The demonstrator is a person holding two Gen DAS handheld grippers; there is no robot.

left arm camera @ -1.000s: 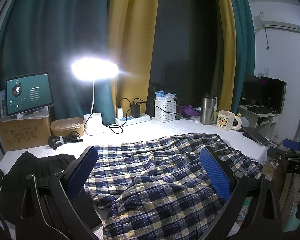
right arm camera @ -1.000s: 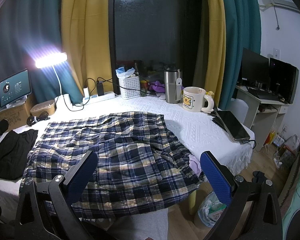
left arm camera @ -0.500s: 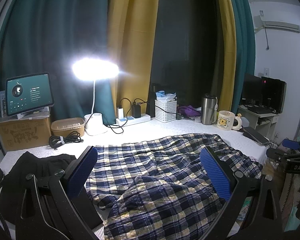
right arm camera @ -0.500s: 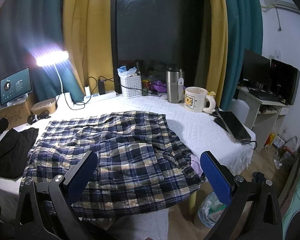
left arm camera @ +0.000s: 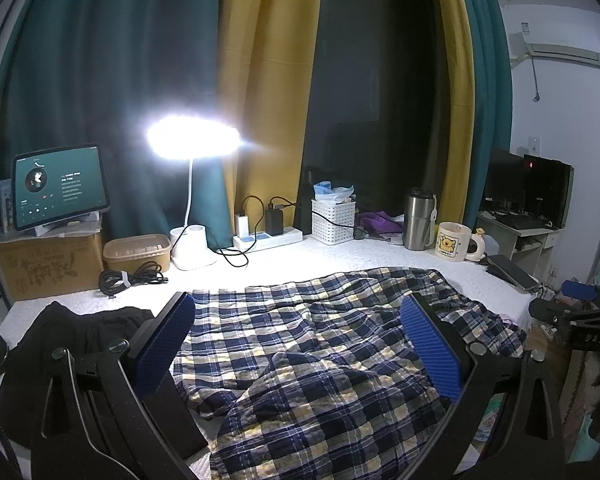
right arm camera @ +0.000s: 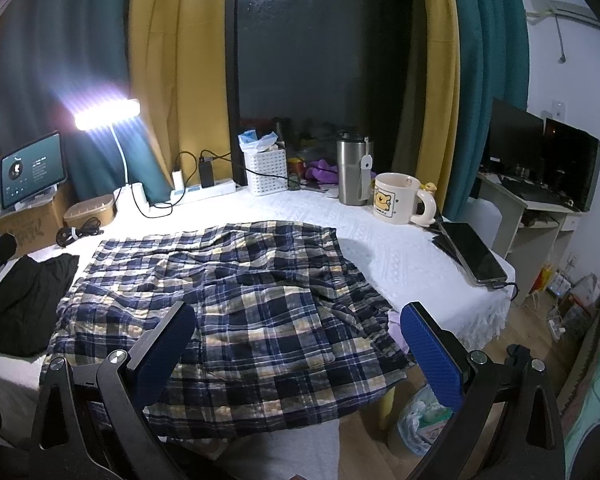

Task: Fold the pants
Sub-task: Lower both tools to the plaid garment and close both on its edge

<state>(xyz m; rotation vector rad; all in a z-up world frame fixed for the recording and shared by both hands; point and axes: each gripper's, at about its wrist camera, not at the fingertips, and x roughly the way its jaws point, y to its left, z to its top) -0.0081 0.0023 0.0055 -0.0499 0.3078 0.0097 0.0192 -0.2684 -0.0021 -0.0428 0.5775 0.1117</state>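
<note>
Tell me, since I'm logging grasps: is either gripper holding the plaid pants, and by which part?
Nothing is held. The left gripper and right gripper both stand open above the plaid pants, which lie loose on the table.

Desk clutter behind my workspace, as usual

I see a lit lamp (left arm camera: pixel 194 148), tablet (left arm camera: pixel 60 190) on a cardboard box (left arm camera: pixel 48 264), white basket (left arm camera: pixel 333 221), steel tumbler (right arm camera: pixel 352 172), bear mug (right arm camera: pixel 396 204), and black cloth (right arm camera: pixel 28 300) at the left.

navy-and-yellow plaid pants (right arm camera: pixel 236 300)
</note>
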